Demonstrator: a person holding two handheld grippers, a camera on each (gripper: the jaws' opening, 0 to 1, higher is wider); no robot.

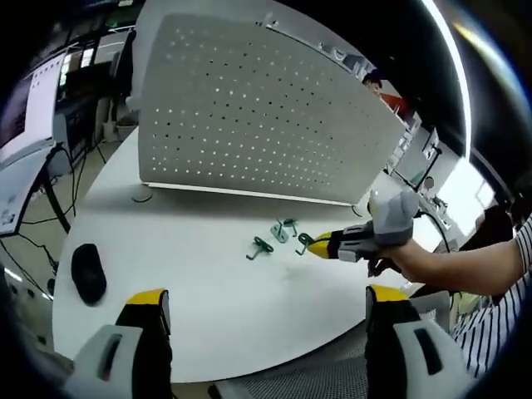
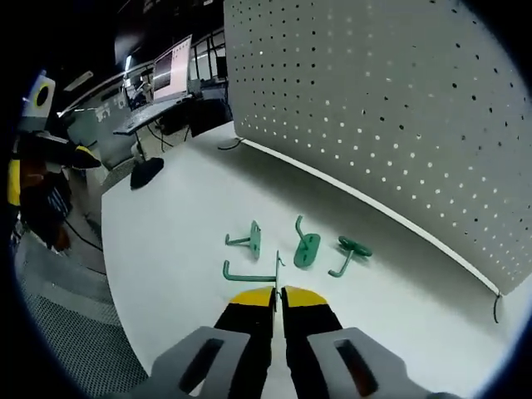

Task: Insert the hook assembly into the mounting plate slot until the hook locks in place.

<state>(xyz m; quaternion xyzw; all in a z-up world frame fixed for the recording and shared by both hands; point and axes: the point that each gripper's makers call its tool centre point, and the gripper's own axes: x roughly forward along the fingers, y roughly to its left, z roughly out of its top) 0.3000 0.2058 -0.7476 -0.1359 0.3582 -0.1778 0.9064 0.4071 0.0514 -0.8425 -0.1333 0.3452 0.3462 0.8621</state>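
A: Where are we with the hooks?
B: Four green hooks (image 2: 307, 248) lie on the white table (image 2: 166, 241), just before the upright pegboard (image 2: 391, 108). Our right gripper (image 2: 278, 297) has its jaws pinched on the nearest hook (image 2: 249, 274), by its plate.
A: And the left gripper (image 1: 266, 312)?
B: Jaws wide apart, holding nothing, well back from the hooks. A black mouse (image 1: 88, 273) sits far left.
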